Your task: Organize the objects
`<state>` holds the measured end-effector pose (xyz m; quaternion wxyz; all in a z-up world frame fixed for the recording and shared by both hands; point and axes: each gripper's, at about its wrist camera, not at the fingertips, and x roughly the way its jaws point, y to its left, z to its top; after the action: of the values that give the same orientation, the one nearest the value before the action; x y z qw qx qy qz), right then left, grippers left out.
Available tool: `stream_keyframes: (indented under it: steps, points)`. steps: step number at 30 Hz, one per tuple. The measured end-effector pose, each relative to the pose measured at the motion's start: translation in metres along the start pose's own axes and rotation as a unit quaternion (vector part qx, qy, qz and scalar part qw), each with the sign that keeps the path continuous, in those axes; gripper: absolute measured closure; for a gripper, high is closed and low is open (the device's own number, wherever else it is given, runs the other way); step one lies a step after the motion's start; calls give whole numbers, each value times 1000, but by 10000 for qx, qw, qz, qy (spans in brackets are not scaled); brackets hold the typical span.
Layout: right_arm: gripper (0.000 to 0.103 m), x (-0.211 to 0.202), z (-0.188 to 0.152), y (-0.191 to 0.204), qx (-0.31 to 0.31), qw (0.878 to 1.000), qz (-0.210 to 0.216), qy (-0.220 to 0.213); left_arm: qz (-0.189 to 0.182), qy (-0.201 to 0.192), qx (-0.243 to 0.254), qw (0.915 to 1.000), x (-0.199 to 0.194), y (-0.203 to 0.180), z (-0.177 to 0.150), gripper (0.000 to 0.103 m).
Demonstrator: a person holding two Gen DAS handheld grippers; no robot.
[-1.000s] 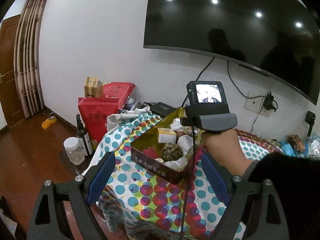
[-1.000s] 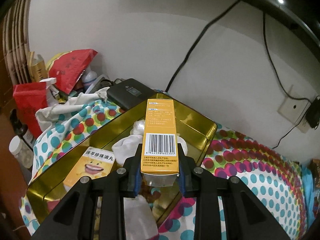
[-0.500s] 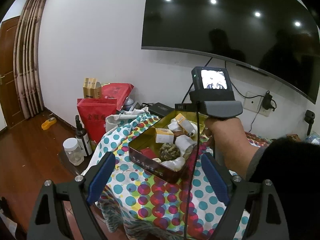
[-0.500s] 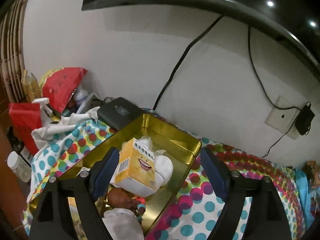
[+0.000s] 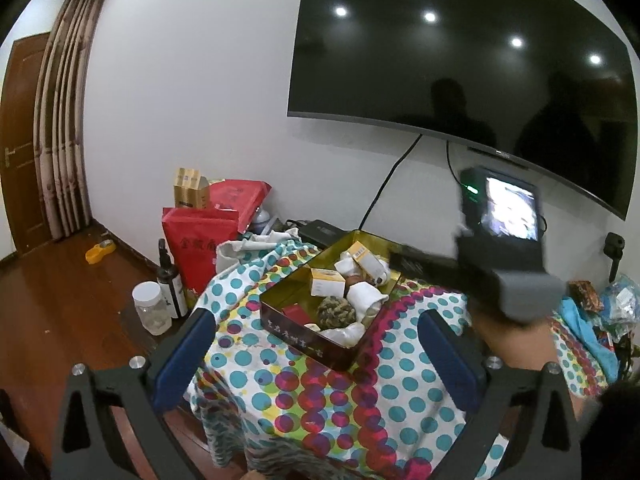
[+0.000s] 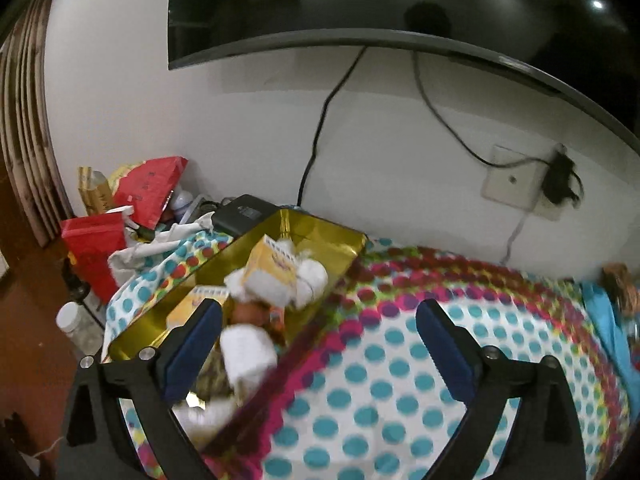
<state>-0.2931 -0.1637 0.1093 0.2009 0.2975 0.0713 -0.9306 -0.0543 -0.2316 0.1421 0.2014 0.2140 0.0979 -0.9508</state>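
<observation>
Polka-dot cloth (image 6: 400,360) covers the table under the gold tin (image 5: 320,344). Both my right gripper (image 6: 318,344) and left gripper (image 5: 316,344) are spread wide, holding nothing. Inside the tin the yellow box (image 6: 276,264) lies on white bundles; I judge more sorting remains.

dim indoor | ceiling spots glare on TV (image 5: 460,60) | right view motion-blurred | fisheye-bent edges
</observation>
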Motion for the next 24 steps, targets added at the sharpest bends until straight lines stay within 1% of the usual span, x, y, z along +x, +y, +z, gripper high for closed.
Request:
stream_keyframes:
  steps: [3, 5, 6, 8, 10, 13, 15, 16, 18, 22, 24]
  points:
    - [5, -31, -20, -6, -124, 9998, -39, -153, 80, -127, 63, 9999, -14, 0, 0, 0]
    - [4, -54, -30, -8, -261, 9992, -94, -289, 93, -141, 107, 9998, -25, -1, 0, 0]
    - [2, -66, -36, -9, -305, 9989, -135, -341, 132, -165, 112, 9997, -32, -2, 0, 0]
    - [1, -88, -45, -11, -287, 9986, -202, -406, 206, -233, 96, 9995, -46, -3, 1, 0]
    - [0, -111, -56, -13, -142, 9988, -94, -469, 336, -342, 161, 9987, -63, -5, 1, 0]
    - [0, -137, -70, -11, -133, 9988, -13, -469, 230, -384, -46, 9990, -82, 1, -1, 0]
    - [0, -156, -80, -8, -208, 9984, 39, -519, 303, -535, -61, 9981, -96, 3, -2, 0]
    - [0, -164, -84, -7, -239, 9983, 13, -531, 272, -646, -12, 9975, -106, 2, -3, 0]
    - [0, -180, -92, -8, -247, 9982, 15, -548, 79, -697, -3, 9975, -119, 0, -2, 0]
    - [0, -202, -102, -14, -197, 9984, -86, -529, -46, -682, 150, 9975, -132, -10, -4, 0]
    - [0, -212, -102, -17, -225, 9978, -155, -601, -67, -530, 119, 9985, -130, -13, -7, 0]
